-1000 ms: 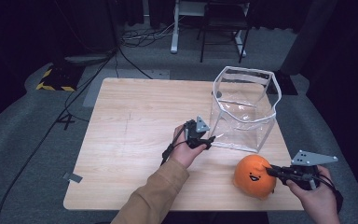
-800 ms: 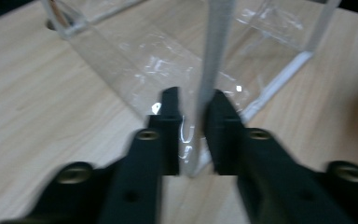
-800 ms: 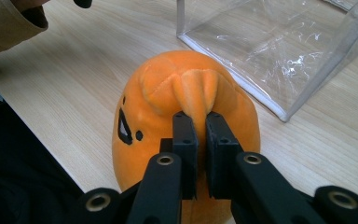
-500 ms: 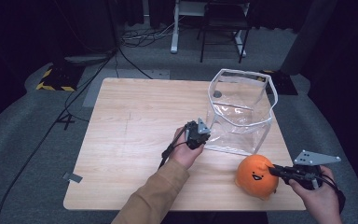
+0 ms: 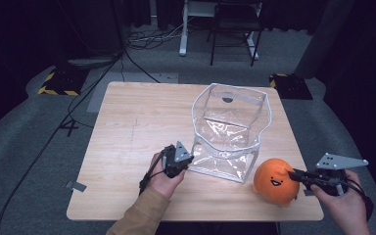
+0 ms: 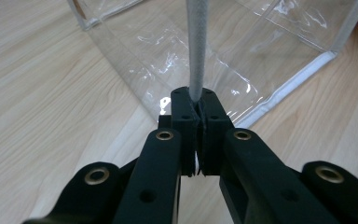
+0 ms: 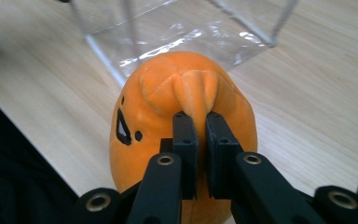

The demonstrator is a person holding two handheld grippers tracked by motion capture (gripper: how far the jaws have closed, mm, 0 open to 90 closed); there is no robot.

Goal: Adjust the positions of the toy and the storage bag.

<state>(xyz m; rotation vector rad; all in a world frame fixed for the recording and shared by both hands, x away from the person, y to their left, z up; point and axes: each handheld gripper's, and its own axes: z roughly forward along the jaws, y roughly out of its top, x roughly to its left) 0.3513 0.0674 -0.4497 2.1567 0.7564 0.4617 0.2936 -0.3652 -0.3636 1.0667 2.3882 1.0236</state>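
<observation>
A clear plastic bag [image 5: 230, 127] with white piping stands open-topped on the wooden table [image 5: 137, 122], leaning a little. My left gripper [image 5: 188, 159] is at its lower left corner. In the left gripper view the jaws [image 6: 196, 105] are shut on the bag's white corner piping [image 6: 196, 46], which runs up from them. An orange plush toy [image 5: 274, 183] with a drawn face sits by the table's near right edge, just right of the bag. My right gripper [image 5: 293, 174] is shut on a fold of the plush [image 7: 168, 88], pinched between its tips [image 7: 197, 121].
The table's left half is bare wood. A chair and desk legs [image 5: 235, 29] stand on the floor beyond the far edge, with cables [image 5: 142, 44] and yellow-black blocks [image 5: 56, 83] on the grey carpet. The plush sits close to the near right corner.
My left gripper closed on the bag's corner piping, then moved left and toward the near edge, dragging the bag along. The right gripper and plush stayed put.
</observation>
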